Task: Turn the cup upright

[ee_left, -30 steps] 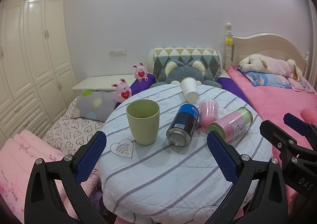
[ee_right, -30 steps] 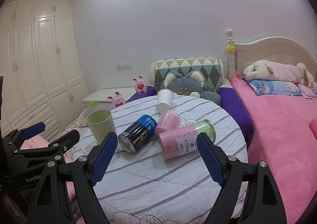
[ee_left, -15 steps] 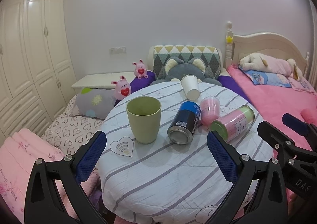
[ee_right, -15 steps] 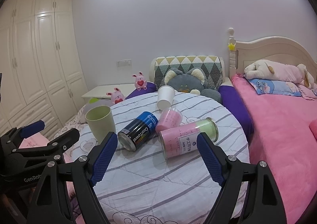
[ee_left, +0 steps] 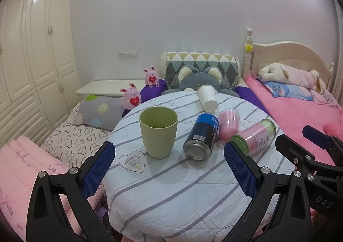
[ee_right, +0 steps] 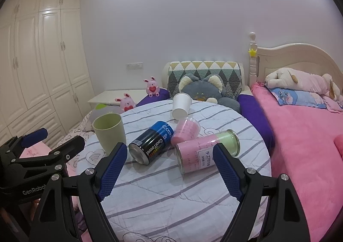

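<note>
A green cup (ee_left: pixel 158 131) (ee_right: pixel 109 132) stands upright on the round striped table (ee_left: pixel 182 188) (ee_right: pixel 171 194). A white paper cup (ee_left: pixel 207 98) (ee_right: pixel 181 105) lies tipped at the far side. A pink plastic cup (ee_left: pixel 229 124) (ee_right: pixel 186 131) lies on its side beside a blue can (ee_left: pixel 201 137) (ee_right: pixel 152 145) and a pink jar (ee_left: pixel 254 137) (ee_right: pixel 205 151), both lying down. My left gripper (ee_left: pixel 169 169) is open and empty, short of the green cup. My right gripper (ee_right: pixel 170 169) is open and empty, short of the can and jar.
A pink bed (ee_right: pixel 304 134) lies to the right. A grey cat plush (ee_left: pixel 199 79) and patterned cushion sit behind the table. Pink bunny toys (ee_left: pixel 131 98), a pillow and heart-print bedding lie to the left. White wardrobes (ee_left: pixel 32 59) line the left wall.
Both grippers have drawn back and risen slightly from the table; the objects appear a little farther away. Nothing on the table has moved.
</note>
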Demonstrator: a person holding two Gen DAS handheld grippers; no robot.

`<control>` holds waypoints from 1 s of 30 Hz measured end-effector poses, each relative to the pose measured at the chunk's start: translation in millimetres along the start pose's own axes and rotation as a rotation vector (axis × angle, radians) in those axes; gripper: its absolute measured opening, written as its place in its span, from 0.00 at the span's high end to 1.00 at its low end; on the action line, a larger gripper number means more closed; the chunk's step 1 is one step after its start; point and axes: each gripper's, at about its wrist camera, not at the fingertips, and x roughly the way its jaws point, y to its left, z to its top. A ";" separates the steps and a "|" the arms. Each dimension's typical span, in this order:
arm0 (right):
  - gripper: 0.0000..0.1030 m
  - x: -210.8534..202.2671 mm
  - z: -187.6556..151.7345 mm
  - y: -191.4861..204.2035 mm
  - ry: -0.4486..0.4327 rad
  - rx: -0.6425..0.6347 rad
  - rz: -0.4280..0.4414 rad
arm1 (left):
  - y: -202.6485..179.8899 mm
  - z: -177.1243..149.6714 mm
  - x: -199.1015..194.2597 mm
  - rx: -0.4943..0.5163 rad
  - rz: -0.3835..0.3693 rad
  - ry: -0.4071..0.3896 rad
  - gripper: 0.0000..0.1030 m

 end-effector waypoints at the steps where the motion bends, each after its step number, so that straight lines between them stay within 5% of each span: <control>1: 0.19 0.6 -0.1 0.6 0.000 -0.002 -0.002 | 0.7 -0.5 0.6 0.000 -0.003 0.000 0.00; 30: 0.19 2.3 1.5 8.6 0.005 -0.023 -0.053 | 1.2 -3.9 6.7 0.031 -0.042 -0.005 0.00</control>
